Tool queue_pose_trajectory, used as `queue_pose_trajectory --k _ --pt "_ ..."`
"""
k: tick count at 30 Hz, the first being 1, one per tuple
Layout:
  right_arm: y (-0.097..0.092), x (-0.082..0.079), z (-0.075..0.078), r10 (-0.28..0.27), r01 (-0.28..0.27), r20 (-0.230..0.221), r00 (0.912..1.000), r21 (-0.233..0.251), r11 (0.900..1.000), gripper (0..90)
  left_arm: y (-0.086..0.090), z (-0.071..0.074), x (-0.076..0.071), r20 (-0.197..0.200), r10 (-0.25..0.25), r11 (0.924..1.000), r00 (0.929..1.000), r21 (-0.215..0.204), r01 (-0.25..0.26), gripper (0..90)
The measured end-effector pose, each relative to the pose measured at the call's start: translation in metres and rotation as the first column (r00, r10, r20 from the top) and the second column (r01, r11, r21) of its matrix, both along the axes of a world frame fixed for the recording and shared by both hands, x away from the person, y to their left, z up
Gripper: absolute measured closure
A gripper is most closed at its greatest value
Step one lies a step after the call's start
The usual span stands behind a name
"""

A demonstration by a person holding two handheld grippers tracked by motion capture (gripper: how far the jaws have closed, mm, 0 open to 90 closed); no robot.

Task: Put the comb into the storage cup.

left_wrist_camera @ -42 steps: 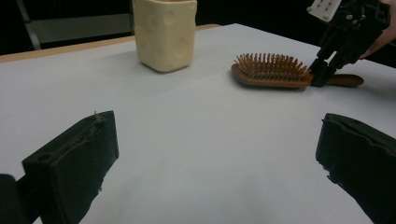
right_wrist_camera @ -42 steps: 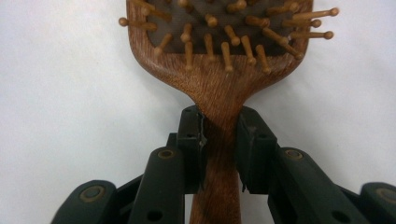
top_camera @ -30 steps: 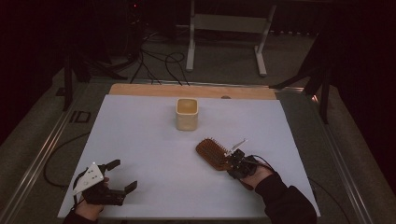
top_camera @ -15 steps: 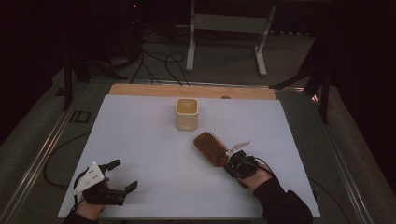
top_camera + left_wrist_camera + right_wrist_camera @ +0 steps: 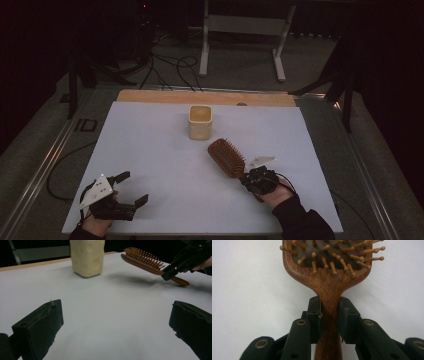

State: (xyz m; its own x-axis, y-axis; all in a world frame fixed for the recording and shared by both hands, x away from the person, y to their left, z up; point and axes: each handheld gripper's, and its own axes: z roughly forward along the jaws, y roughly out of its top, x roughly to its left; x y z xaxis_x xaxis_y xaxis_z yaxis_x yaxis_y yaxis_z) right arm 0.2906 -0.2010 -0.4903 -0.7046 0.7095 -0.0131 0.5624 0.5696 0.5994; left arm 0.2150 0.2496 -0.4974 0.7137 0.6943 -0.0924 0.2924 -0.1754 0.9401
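While the left gripper [image 5: 131,189] rests at the near left corner of the white counter [image 5: 150,145] with its jaws spread wide and nothing between them, the right gripper [image 5: 251,175] at the near right has its jaws clamped on the neck of the wooden hairbrush [image 5: 226,157], just below the head. From the left gripper view the brush head is lifted off the counter and tilted, bristles facing up, and only the end of the handle seems to be near the surface. Farther back, near the middle of the counter, stands the cream cup [image 5: 200,121], upright and apart from the brush. I judge that the step in hand is to carry the brush toward this cup. To do it well, the grip on the narrow neck must stay firm, because the heavy head can swing down; the brush should rise clear before it goes forward, and the handle should come over the opening without knocking the light cup.
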Motion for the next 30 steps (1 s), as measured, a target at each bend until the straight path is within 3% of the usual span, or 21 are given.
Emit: queue_pose_trajectory --k 6,15,19,21,27,30 --pt "0.002 -0.005 0.002 0.007 -0.008 0.026 0.9996 0.023 0.9997 73.5 0.0 0.0 0.0 -0.001 -0.001 1.0 1.0 -0.001 0.001 0.0" --pt "0.003 -0.013 0.006 0.02 -0.025 0.108 0.9939 0.053 0.9983 73.5 -0.004 0.002 0.0 -0.012 -0.013 0.9998 0.9998 -0.016 0.013 0.0" --pt "0.001 -0.015 0.008 0.032 -0.041 0.118 0.9925 0.071 0.9967 73.5 -0.007 0.005 0.001 -0.017 -0.027 0.9993 0.9995 -0.025 0.027 0.0" --pt "0.001 -0.017 0.008 0.031 -0.041 0.137 0.9901 0.065 0.9971 73.5 -0.01 0.008 0.002 -0.024 -0.034 0.9991 0.9991 -0.026 0.034 0.0" --pt "-0.002 -0.02 0.01 0.021 -0.04 0.176 0.9842 0.107 0.9934 73.5 -0.017 0.018 0.008 -0.055 -0.054 0.9972 0.997 -0.054 0.051 0.0" --pt "-0.003 -0.022 0.012 0.018 -0.042 0.188 0.9821 0.127 0.9911 73.4 -0.023 0.027 0.012 -0.067 -0.063 0.9971 0.9957 -0.047 0.06 0.0"
